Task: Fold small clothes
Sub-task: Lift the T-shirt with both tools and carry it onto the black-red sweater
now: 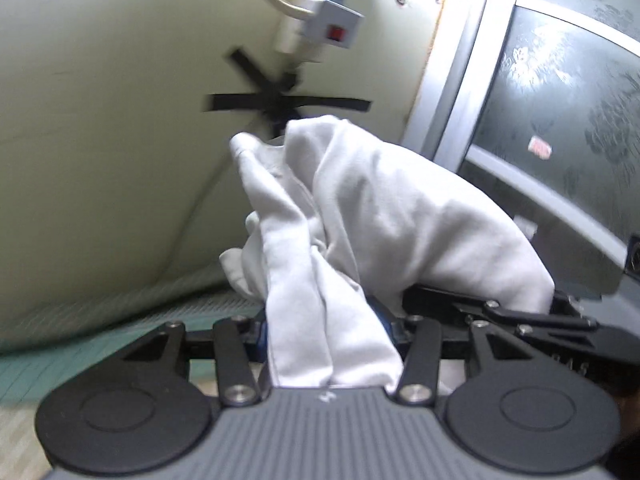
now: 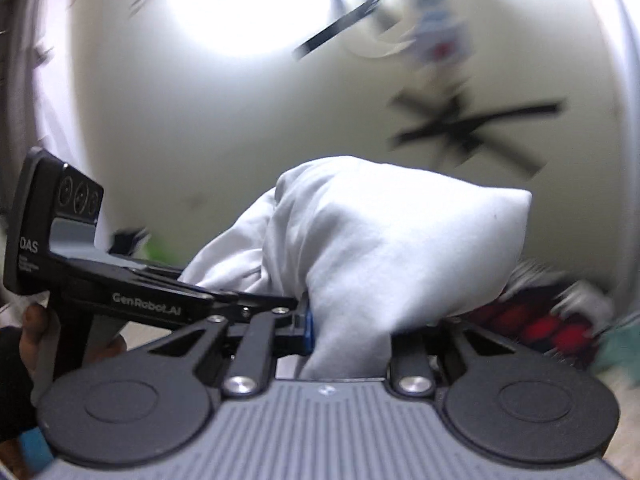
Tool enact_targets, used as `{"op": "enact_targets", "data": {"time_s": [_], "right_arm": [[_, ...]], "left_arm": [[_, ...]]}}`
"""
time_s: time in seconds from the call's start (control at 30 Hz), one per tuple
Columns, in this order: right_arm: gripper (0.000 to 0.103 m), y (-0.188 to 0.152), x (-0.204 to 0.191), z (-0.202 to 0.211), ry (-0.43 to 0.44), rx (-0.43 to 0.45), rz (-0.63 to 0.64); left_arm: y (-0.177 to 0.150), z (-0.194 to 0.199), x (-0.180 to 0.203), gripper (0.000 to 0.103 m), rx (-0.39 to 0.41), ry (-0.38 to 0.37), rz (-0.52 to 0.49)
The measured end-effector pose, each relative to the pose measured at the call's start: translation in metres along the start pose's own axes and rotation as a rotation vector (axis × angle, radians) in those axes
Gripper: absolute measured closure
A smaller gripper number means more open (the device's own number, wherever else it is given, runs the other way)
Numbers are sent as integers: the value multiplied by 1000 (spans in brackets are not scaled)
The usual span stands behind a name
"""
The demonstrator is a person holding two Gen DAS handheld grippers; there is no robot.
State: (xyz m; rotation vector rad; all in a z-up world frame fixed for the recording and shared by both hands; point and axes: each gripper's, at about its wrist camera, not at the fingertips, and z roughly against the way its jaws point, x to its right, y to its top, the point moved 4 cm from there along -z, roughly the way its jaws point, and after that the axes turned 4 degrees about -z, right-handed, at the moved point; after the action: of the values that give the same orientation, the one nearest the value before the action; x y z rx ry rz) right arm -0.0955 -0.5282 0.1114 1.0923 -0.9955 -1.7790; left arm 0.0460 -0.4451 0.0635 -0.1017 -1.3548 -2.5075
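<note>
White garment (image 1: 360,216) is hanging bunched between both grippers, lifted in front of a pale wall.

Left gripper (image 1: 328,332) is pinching a fold of it; only this view is showing a dark patterned window (image 1: 560,100). Right gripper (image 2: 348,328) is clamping the cloth too, its view alone showing a hand (image 2: 32,336) holding the other gripper's handle.

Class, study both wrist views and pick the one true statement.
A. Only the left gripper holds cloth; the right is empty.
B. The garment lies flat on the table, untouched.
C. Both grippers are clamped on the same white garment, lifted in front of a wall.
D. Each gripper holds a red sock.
C: the white garment bunches out from between the fingers of the left gripper and of the right gripper.
</note>
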Motion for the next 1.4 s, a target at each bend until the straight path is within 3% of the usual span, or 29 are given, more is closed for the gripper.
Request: {"op": "enact_targets", "data": {"time_s": [0.2, 0.37, 0.53, 0.73, 0.93, 1.0, 1.07, 1.1, 1.3, 1.4], "right_arm": [[85, 6, 86, -19, -110, -12, -135], [85, -13, 124, -50, -86, -56, -222], [85, -32, 142, -86, -57, -124, -285], [85, -43, 145, -89, -49, -107, -300], [81, -43, 138, -82, -82, -103, -280], [71, -39, 138, -75, -101, -86, -299], [51, -30, 138, -61, -112, -24, -303], [47, -25, 139, -54, -124, 9, -303], [49, -10, 157, -53, -171, 32, -336], [63, -19, 170, -61, -150, 13, -398]], "left_arm": [[16, -93, 8, 59, -68, -41, 46], [3, -131, -11, 58, -108, -31, 78], [-14, -161, -31, 56, -181, 35, 110], [-18, -166, -26, 50, -176, 63, 62], [-20, -162, -21, 34, -176, 128, 32], [-20, -162, -20, 34, -179, 136, 33], [-21, -162, -19, 31, -178, 147, 24], [-21, -162, -17, 31, -177, 154, 18], [-24, -159, -11, 31, -170, 174, -4], [-25, -160, -13, 31, -179, 182, -4]]}}
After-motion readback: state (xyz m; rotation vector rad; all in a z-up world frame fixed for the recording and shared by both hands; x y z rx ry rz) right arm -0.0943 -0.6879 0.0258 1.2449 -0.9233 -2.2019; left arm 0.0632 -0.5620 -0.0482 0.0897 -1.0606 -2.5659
